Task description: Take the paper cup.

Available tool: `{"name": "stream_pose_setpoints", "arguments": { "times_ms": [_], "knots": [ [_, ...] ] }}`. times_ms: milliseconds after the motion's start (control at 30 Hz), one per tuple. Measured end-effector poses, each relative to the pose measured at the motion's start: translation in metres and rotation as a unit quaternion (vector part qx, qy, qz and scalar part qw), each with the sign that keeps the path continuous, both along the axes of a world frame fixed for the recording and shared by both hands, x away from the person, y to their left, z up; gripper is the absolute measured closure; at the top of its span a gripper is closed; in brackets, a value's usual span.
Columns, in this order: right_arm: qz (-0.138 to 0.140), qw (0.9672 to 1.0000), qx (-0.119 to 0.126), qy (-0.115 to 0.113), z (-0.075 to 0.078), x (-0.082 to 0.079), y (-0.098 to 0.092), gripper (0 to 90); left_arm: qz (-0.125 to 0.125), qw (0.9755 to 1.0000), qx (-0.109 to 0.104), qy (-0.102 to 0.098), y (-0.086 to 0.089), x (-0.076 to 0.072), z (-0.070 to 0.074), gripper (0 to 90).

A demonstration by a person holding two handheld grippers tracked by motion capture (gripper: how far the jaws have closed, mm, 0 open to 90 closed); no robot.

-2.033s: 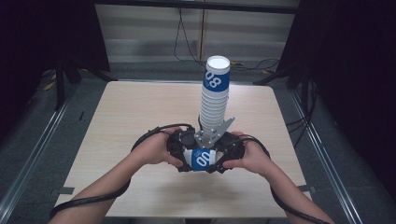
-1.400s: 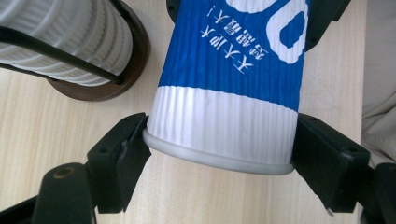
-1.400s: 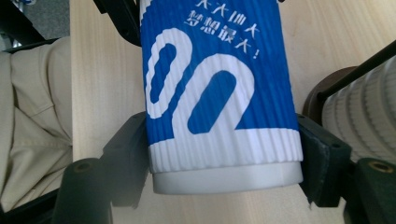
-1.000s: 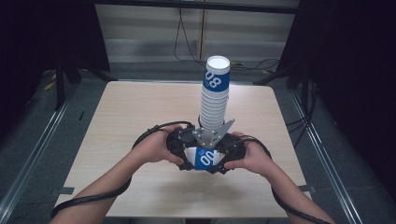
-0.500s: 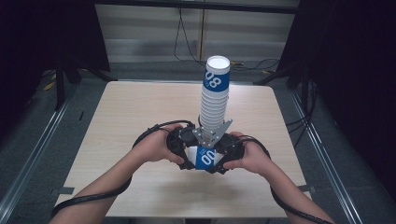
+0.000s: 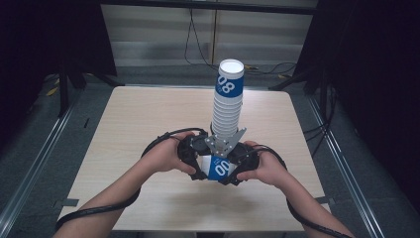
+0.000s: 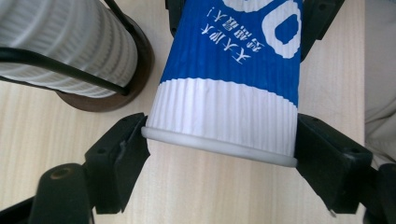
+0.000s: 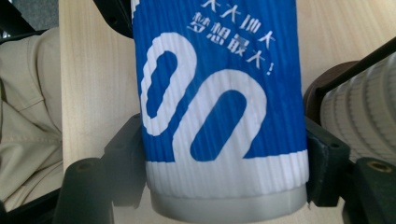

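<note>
A blue and white ribbed paper cup (image 6: 218, 168) with a large "00" lies on its side, held between my two grippers near the table's front. My left gripper (image 6: 198, 163) is shut on the cup's rim end; in the left gripper view the cup (image 7: 229, 93) sits with its white rim squeezed between the left gripper (image 7: 219, 144) jaws. From the other side my right gripper (image 6: 236, 168) is shut on the base end. The right gripper view has the cup (image 8: 219, 93) pinched near its grey bottom by the right gripper (image 8: 224, 154).
A tall stack of cups (image 6: 228, 99) topped by a blue "08" cup stands just behind the grippers on a brown round base (image 7: 135, 70). The wooden table (image 6: 138, 114) stretches to both sides. Dark floor, rails and cables surround it.
</note>
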State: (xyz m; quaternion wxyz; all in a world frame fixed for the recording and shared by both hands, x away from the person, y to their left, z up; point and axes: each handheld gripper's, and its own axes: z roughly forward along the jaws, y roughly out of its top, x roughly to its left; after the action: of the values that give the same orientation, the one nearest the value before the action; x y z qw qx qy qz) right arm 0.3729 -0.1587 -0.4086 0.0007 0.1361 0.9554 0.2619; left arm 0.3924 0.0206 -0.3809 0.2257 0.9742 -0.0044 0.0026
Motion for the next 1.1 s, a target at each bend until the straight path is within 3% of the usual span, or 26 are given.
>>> {"name": "stream_pose_setpoints", "arguments": {
  "times_ms": [333,700,900,967,1100],
  "knots": [
    [-0.003,0.9998,0.017,-0.012,0.001,-0.002,-0.006,29.1,0.014,0.9988,-0.045,0.016,0.01,0.003,-0.003,17.6],
    [-0.003,0.9995,0.023,-0.02,0.0,-0.002,-0.009,28.9,0.031,0.9976,-0.052,0.032,0.025,0.008,-0.006,16.2],
    [-0.012,0.9991,0.035,-0.02,0.001,-0.002,-0.013,28.8,0.046,0.9952,-0.078,0.035,0.03,0.008,-0.009,16.0],
    [-0.012,0.999,0.036,-0.022,0.001,-0.002,-0.013,28.8,0.043,0.9956,-0.074,0.036,0.03,0.009,-0.01,16.0],
    [-0.016,0.9985,0.047,-0.022,0.002,-0.002,-0.015,28.8,0.044,0.9945,-0.088,0.034,0.031,0.009,-0.014,16.1]
  ]
}}
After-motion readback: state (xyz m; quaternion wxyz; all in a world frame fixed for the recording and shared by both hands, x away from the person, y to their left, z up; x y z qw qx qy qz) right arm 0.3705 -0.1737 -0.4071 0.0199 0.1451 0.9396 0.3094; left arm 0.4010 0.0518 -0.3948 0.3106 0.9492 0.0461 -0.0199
